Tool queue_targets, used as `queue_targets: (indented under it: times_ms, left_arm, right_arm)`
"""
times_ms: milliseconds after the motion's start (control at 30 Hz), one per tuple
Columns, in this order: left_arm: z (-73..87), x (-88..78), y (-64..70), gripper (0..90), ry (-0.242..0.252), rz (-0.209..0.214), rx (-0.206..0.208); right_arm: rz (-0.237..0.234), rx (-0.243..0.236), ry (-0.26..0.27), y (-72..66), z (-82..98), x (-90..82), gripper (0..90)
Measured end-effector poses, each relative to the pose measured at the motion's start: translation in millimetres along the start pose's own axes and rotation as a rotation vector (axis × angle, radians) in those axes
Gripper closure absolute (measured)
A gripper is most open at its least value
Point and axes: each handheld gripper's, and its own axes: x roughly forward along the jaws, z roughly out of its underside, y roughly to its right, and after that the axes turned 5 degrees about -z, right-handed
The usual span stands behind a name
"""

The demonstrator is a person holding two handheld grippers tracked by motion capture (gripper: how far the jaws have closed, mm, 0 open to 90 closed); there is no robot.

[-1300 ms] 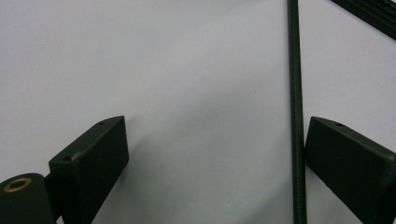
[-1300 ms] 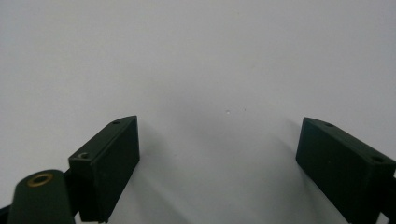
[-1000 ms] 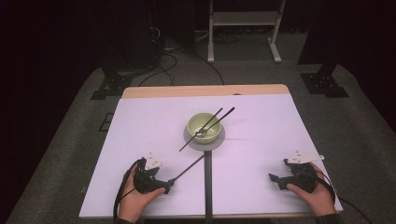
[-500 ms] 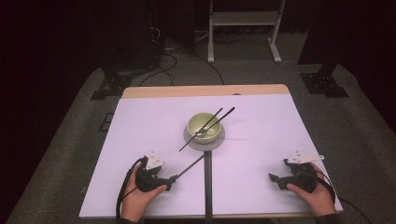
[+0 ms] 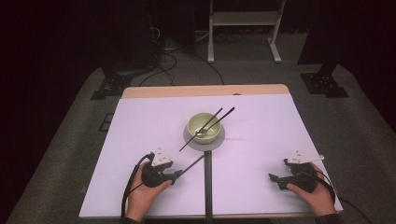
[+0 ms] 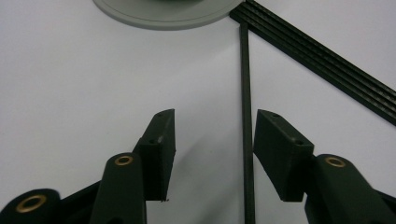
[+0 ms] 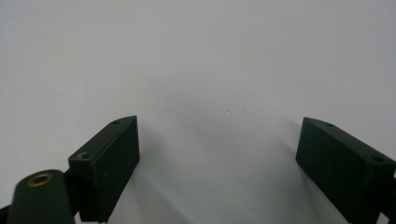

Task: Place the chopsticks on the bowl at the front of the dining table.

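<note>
**Loose chopstick between closing jaws, not yet pinched**

My left gripper has just been closing its jaws around the thin black chopstick lying flat on the white table; it sits hard against one pad, the other well off. I judge it may roll or skid away. My right gripper is spread wide, empty. I count three chopsticks, two of them resting across one pale green bowl on one grey saucer.

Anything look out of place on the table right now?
One chopstick lies loose on the table between the left claw pads, while two others rest across the bowl. Nothing spilled or damaged.
</note>
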Motion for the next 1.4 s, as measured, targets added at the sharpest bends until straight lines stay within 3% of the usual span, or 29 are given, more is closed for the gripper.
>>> queue_targets:
  times_ms: [267, 467, 767, 1000, 1400]
  left_arm:
    - [-8.2, 3.9, 1.9, 59.0, 0.012, 0.023, -0.015]
    - [-11.1, 10.2, 4.8, 67.3, -0.007, 0.046, -0.011]
    - [-14.3, 17.8, 7.8, 70.4, -0.016, 0.058, -0.011]
    - [-14.8, 23.2, 9.6, 74.3, -0.034, 0.059, -0.009]
    - [-14.1, 23.5, 12.9, 82.2, -0.039, 0.018, 0.024]
  right_arm:
    - [0.000, 0.000, 0.000, 0.0, 0.0, 0.0, 12.1]
    - [0.000, 0.000, 0.000, 0.0, 0.0, 0.0, 12.1]
    - [0.000, 0.000, 0.000, 0.0, 0.0, 0.0, 12.1]
    - [-0.001, 0.000, 0.001, 0.0, 0.1, 0.0, 12.1]
    - [0.000, 0.001, 0.001, 0.0, 0.1, 0.0, 12.1]
